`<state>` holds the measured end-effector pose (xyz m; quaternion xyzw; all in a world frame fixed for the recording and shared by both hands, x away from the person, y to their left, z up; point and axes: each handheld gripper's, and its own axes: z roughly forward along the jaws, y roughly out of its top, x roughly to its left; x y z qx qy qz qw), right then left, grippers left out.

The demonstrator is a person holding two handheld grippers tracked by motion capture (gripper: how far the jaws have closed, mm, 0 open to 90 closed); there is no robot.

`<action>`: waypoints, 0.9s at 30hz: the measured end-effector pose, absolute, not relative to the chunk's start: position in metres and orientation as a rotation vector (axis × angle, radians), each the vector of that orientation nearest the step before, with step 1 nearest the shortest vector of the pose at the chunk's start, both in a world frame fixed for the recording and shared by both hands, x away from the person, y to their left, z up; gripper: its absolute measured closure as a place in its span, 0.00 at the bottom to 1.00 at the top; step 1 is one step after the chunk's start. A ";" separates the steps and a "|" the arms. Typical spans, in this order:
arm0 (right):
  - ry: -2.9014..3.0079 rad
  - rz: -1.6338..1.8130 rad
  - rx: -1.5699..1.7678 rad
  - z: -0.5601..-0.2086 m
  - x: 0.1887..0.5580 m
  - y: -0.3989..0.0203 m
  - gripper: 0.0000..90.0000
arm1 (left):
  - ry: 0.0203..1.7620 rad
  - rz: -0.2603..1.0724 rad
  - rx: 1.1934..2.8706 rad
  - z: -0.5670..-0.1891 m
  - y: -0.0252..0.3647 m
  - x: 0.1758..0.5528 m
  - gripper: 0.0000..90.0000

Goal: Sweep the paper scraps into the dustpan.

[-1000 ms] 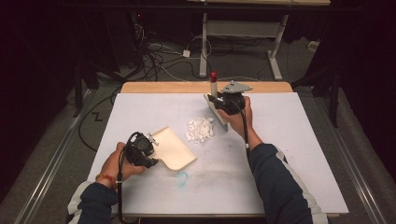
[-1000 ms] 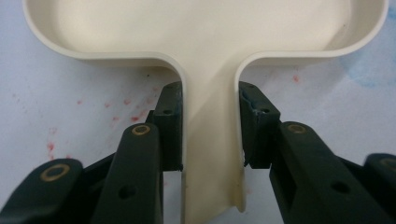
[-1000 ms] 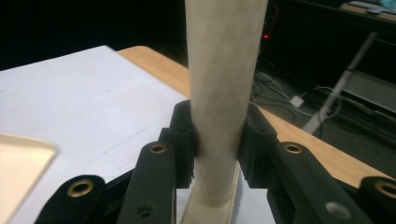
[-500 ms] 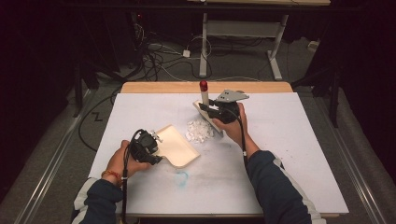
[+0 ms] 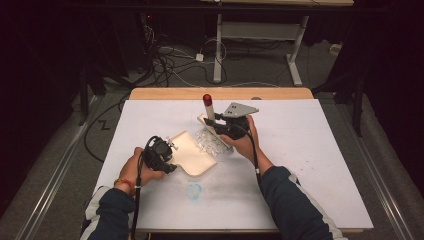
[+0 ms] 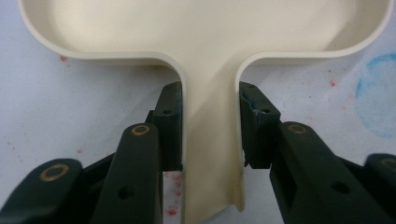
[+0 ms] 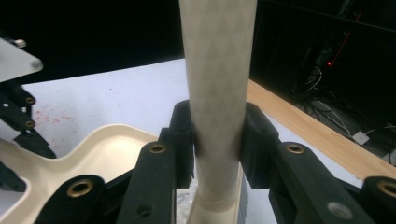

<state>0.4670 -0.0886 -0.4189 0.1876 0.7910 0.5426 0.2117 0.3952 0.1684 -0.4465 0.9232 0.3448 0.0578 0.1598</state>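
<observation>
— Tongs at work on what?
— On the white tabletop (image 5: 310,150), the left tongs (image 6: 210,123) clench the handle of a cream dustpan (image 5: 192,154) lying flat; the right tongs (image 7: 217,140) grip a cream brush handle (image 7: 217,70), red-tipped.
— And between them?
— White scraps (image 5: 209,142), heaped just beside the pan's mouth.

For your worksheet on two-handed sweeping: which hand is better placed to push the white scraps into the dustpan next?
Right: its hand-held gripper holds the brush right at the scraps; the left holds the dustpan by its handle.
</observation>
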 end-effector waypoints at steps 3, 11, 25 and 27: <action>2.204 1.514 0.495 -0.420 0.460 -0.081 0.78 | 0.997 0.165 2.631 -0.448 0.167 0.395 0.71; 2.222 1.520 0.432 -0.420 0.438 -0.059 0.79 | 0.970 0.147 2.632 -0.451 0.158 0.393 0.71; 2.223 1.482 0.369 -0.406 0.420 -0.048 0.79 | 0.981 0.143 2.621 -0.454 0.157 0.393 0.71; 2.218 1.471 0.370 -0.403 0.419 -0.049 0.79 | 0.979 0.141 2.614 -0.454 0.157 0.393 0.71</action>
